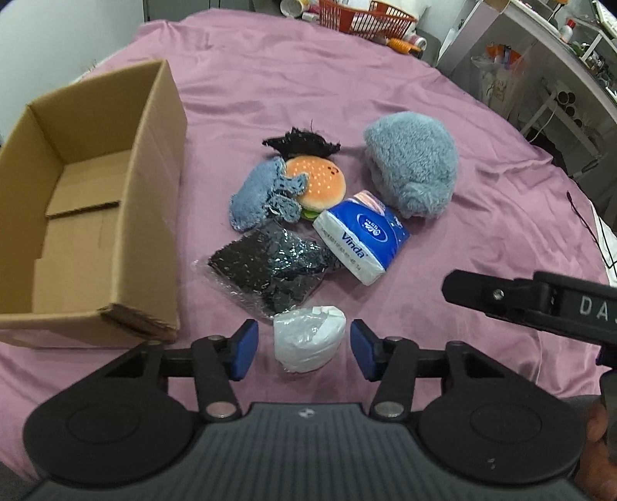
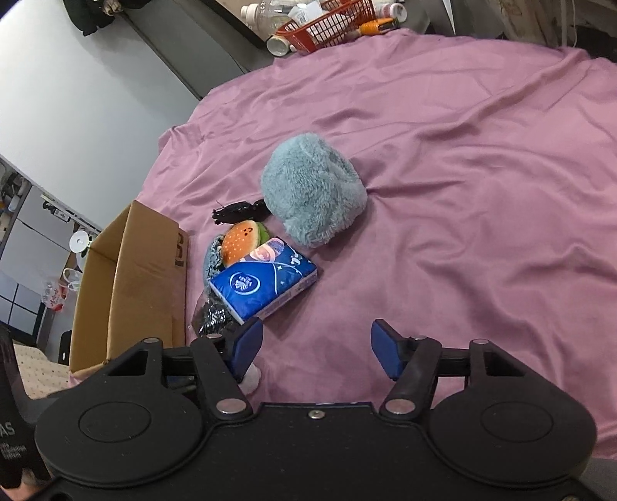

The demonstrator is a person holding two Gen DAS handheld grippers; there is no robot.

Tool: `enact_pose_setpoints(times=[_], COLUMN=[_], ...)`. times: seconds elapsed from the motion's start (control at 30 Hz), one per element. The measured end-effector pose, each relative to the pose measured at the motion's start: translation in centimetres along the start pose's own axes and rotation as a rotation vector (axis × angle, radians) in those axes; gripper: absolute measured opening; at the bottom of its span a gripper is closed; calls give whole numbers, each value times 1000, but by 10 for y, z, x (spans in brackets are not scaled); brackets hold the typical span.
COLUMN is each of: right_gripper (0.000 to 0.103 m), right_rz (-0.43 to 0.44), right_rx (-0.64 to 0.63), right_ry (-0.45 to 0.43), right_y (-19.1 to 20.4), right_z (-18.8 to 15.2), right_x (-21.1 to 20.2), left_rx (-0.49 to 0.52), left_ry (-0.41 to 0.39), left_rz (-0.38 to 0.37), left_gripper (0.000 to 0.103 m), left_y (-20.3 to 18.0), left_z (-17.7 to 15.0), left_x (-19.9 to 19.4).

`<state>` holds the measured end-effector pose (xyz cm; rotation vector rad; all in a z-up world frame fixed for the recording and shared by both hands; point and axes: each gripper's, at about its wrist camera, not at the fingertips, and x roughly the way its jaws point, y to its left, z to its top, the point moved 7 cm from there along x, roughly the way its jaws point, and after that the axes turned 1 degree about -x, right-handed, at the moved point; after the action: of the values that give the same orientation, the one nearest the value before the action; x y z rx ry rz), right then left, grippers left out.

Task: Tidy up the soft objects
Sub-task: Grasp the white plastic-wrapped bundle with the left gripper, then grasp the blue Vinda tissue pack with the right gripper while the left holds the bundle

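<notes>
A heap of soft things lies on the purple sheet (image 1: 462, 216): a fluffy grey-blue plush (image 1: 412, 163), a burger plush (image 1: 322, 183), a blue knitted cloth (image 1: 256, 194), a black fabric scrap (image 1: 300, 142), a blue Vinda tissue pack (image 1: 358, 237) and a black item in clear wrap (image 1: 270, 266). A white wrapped bundle (image 1: 308, 339) sits between the blue pads of my open left gripper (image 1: 304, 348), untouched. My right gripper (image 2: 316, 354) stands open over bare sheet, near the tissue pack (image 2: 264, 287) and below the grey plush (image 2: 312, 192).
An empty open cardboard box (image 1: 88, 216) stands left of the heap, also seen in the right wrist view as the box (image 2: 131, 281). A red basket (image 1: 364, 15) with bottles sits at the bed's far edge. Shelving (image 1: 547, 77) lines the right side.
</notes>
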<state>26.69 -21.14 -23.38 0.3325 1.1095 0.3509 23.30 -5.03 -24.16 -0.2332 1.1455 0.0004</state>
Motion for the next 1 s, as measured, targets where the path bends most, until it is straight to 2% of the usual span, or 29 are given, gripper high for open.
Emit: enact_pose_setpoints(times=[0.07,0.1,0.4,0.53,0.67,0.7,0.77,0.8,1.0], right_gripper=[62,62,64,70,71,69,47,43,32], right_rz=[9,14,64,89,113,119,126,117,97], right_rx=[-6,-11,38,88,156,175,181,181,137], right_ry=[4,8,95,122,144,142,133,134,78], right_y=[4,6,15,17,18,19,21,21,23], right_z=[3,4,6,9,16,18,21,22,19], right_x=[5,9,41,52,67,70,74,75,56], left_rx=[-4,-4,-16,-28,-39,-42,-47,-49,-34], left_ry=[16,26,45,64,83,86,88,89,40], left_rz=[-5,-7,-17,-29,-39,-40,-44,-43,-33], left_gripper=[46,40,39,38,38,38,38,37,37], left_y=[0,1,2,2,3,3,4,4,10], left_z=[1,0,4,6,8,9,10,10,10], left_x=[6,10,22,28,32,32,31,29,12])
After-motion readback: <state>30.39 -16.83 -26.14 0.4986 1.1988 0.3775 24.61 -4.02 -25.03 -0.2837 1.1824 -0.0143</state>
